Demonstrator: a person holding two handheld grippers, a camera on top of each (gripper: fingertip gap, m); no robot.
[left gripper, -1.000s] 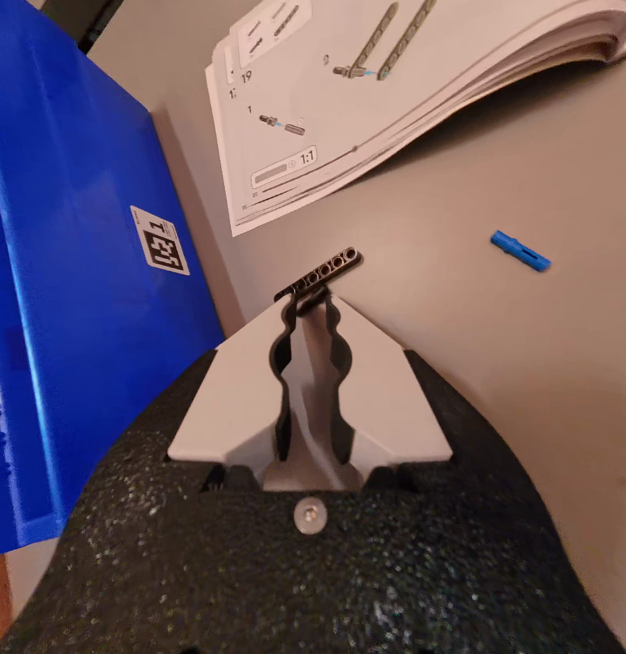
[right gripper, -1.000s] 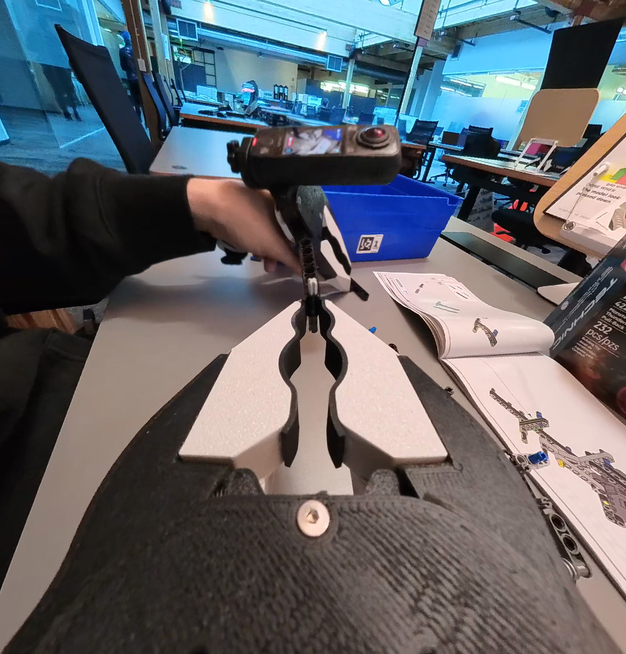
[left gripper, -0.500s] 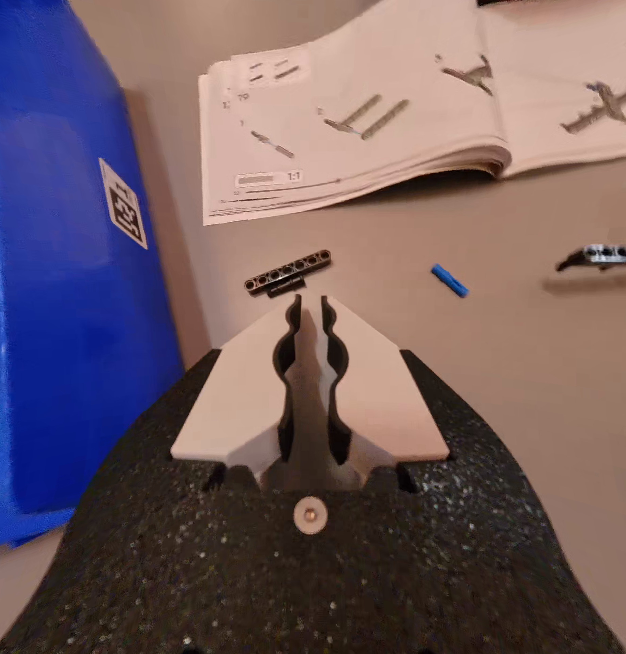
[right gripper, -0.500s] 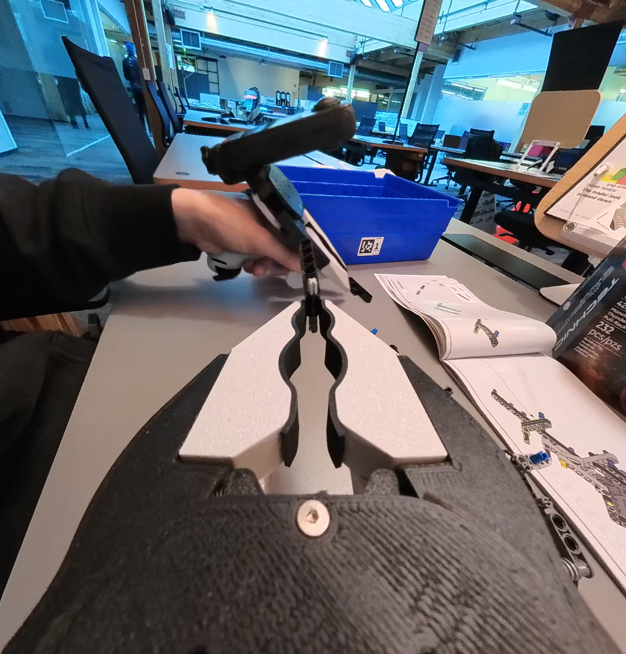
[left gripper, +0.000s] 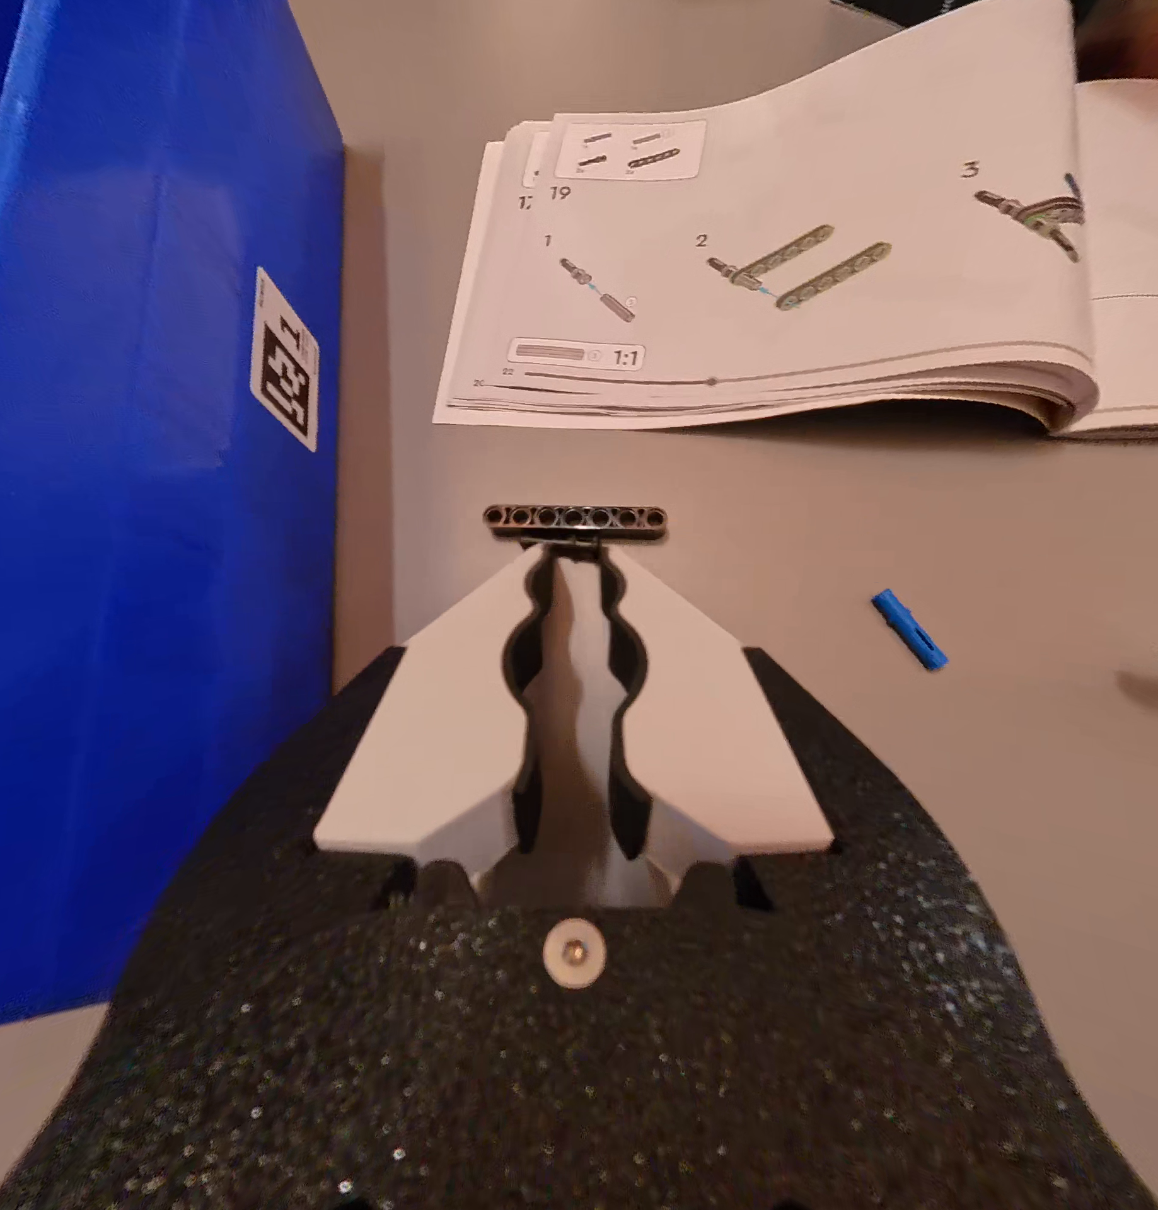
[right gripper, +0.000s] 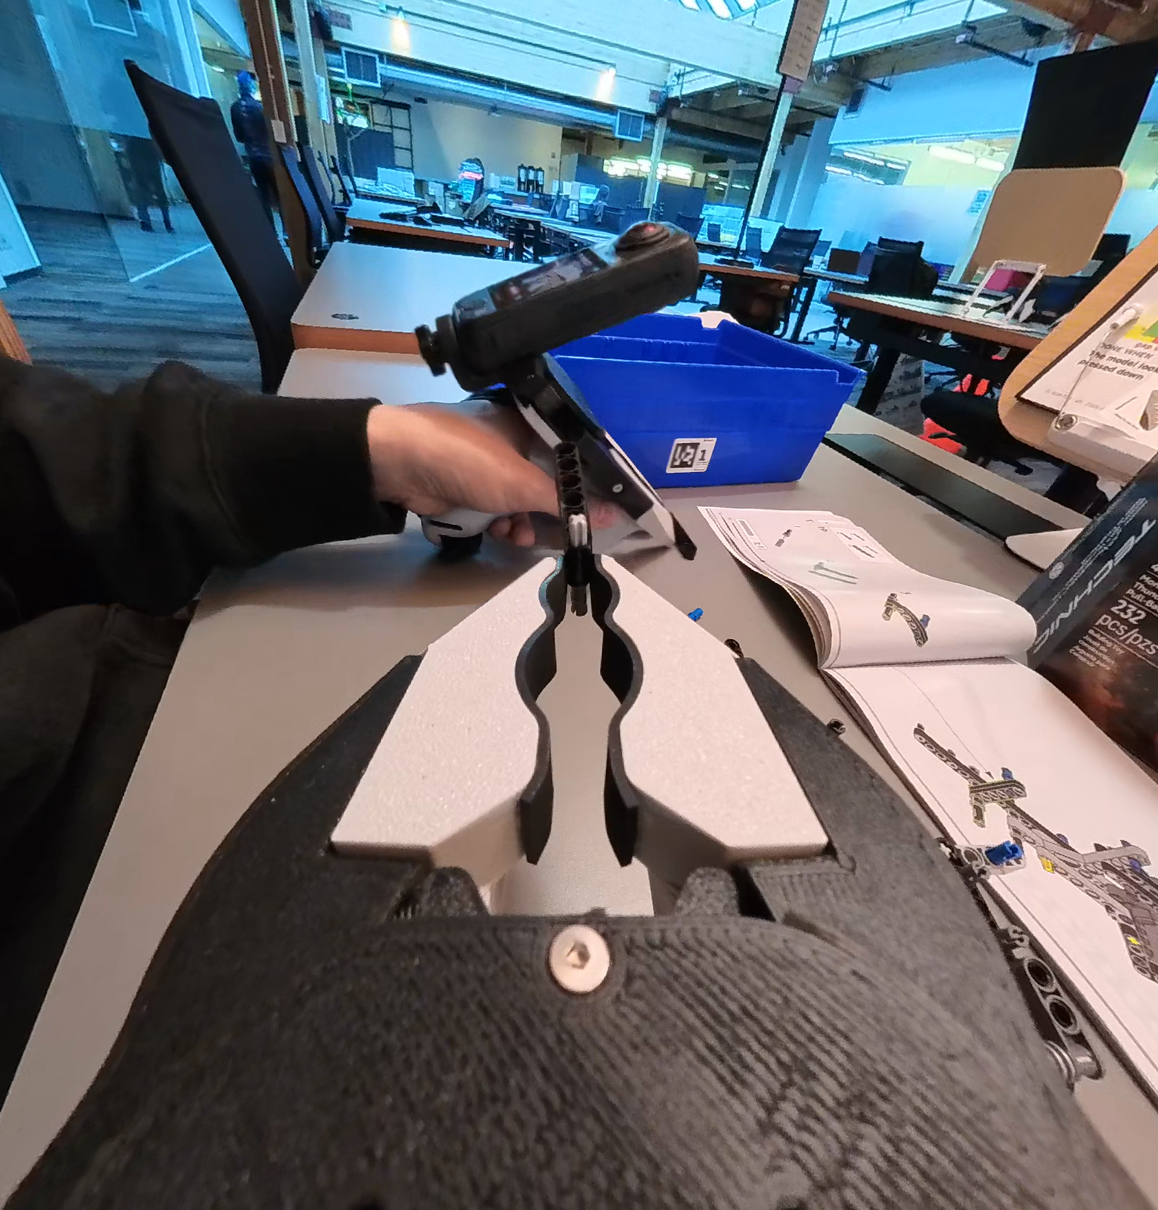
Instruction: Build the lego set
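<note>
On the grey table [left gripper: 825, 524], the left gripper [left gripper: 573, 556] stands narrowly parted behind a black perforated plastic beam [left gripper: 574, 517]; the right gripper [right gripper: 579, 589] clamps an upright black holed beam [right gripper: 571, 497].

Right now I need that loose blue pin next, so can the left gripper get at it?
Probably yes. The blue pin lies alone on bare table, right of the left gripper. But its jaws sit at the black beam, so that would need leaving first.
</note>
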